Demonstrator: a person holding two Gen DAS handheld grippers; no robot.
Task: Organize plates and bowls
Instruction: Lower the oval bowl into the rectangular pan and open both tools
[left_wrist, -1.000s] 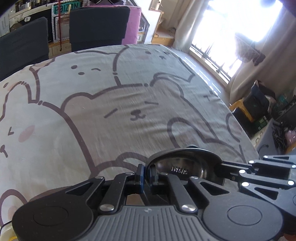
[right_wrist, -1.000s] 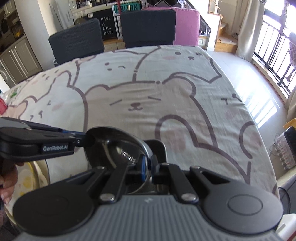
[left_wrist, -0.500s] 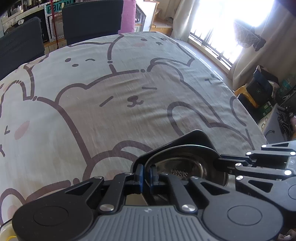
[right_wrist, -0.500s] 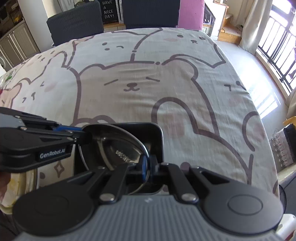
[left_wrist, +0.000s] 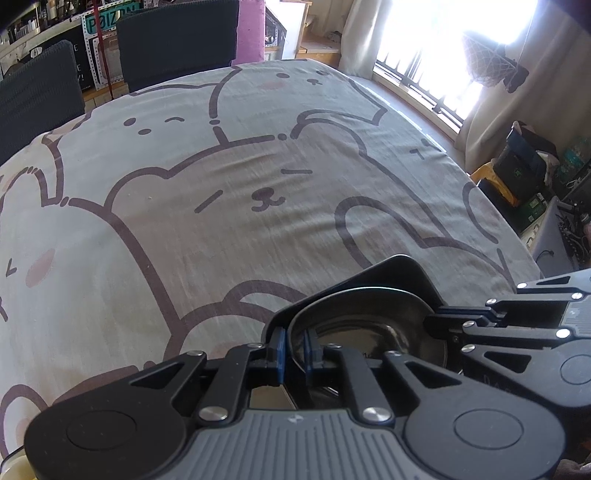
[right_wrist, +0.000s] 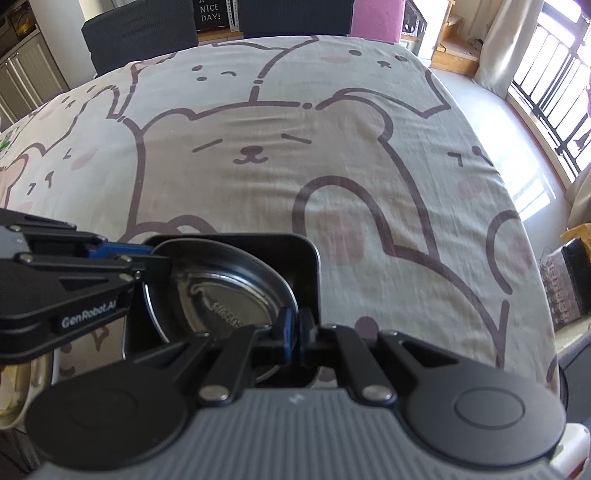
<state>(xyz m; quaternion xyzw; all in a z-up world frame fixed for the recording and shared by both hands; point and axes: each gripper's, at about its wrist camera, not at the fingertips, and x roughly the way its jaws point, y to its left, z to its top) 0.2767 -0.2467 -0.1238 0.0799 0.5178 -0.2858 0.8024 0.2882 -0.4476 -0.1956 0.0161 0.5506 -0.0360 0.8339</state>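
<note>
While the steel bowl (right_wrist: 225, 295) sat tilted inside the black square dish (right_wrist: 306, 254), I held both of them together over the near edge of the table (left_wrist: 229, 229), toward its right-hand corner. From the right wrist view the bowl's shiny inside faced me, stamped lettering showing on its bottom, and the dish's rounded corner rose behind it. Whether the dish touched the cloth or hung just above it I could not tell.

My right gripper (right_wrist: 295, 334) was closed on the near rim of the bowl, the blue pads (right_wrist: 286, 332) pinching the thin metal edge between them. My left gripper (left_wrist: 293, 350) was likewise clamped, its pads (left_wrist: 280, 350) set on either side of a dark rim; from the left wrist view it looked like the bowl's rim where it met the dish wall, though the two edges lay too close to separate surely. In the right wrist view my left gripper (right_wrist: 147, 254) reached in from the left side and met the bowl at its far-left rim.

The table wore a pale cloth (right_wrist: 258, 184) printed with cartoon bears. Beyond the far edge stood dark chairs (left_wrist: 177, 40), and along the right side bright windows (left_wrist: 461, 48) with curtains threw glare.
</note>
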